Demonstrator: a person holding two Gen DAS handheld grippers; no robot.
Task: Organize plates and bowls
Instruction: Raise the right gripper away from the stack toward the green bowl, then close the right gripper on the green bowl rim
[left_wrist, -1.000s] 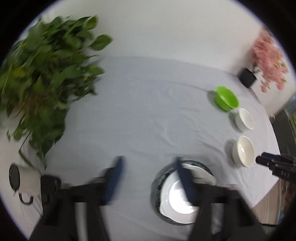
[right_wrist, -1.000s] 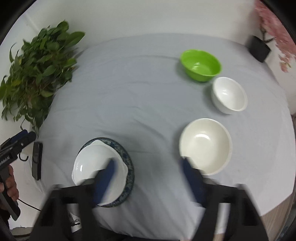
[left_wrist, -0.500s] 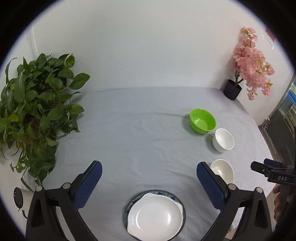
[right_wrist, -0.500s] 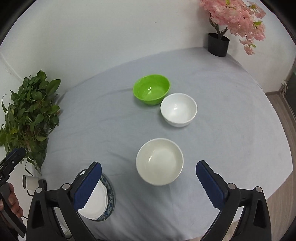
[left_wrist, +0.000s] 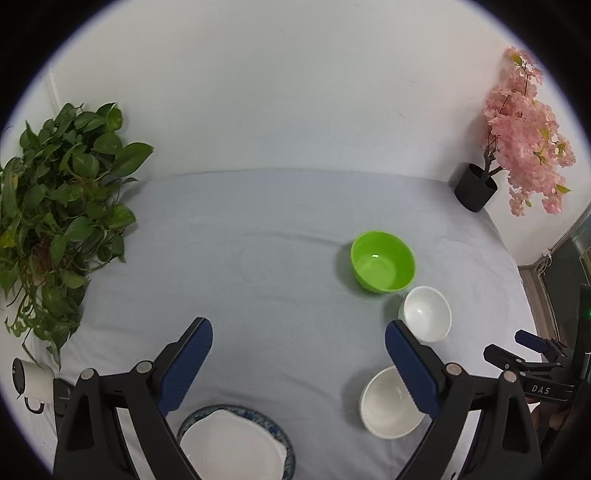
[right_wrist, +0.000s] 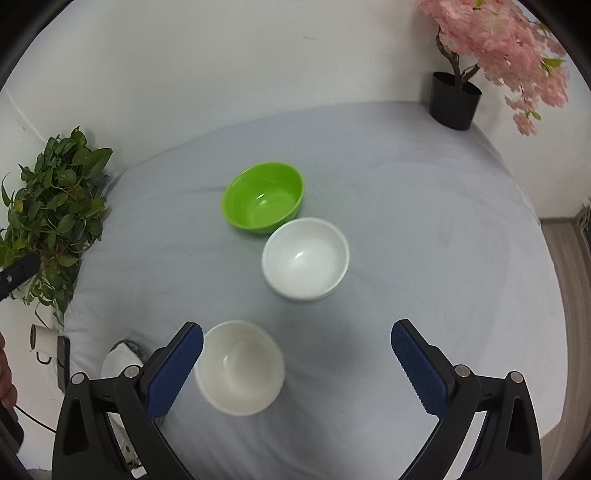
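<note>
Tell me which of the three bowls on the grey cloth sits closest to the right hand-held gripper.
The round cream-white bowl, beside the right hand-held gripper's left finger. The glossy white bowl and the green plastic bowl lie farther back.

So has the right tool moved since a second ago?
Yes. The right tool has pulled back and to the right: the stacked plates, once under its left finger, now sit at the left edge, the green bowl farther off.
</note>
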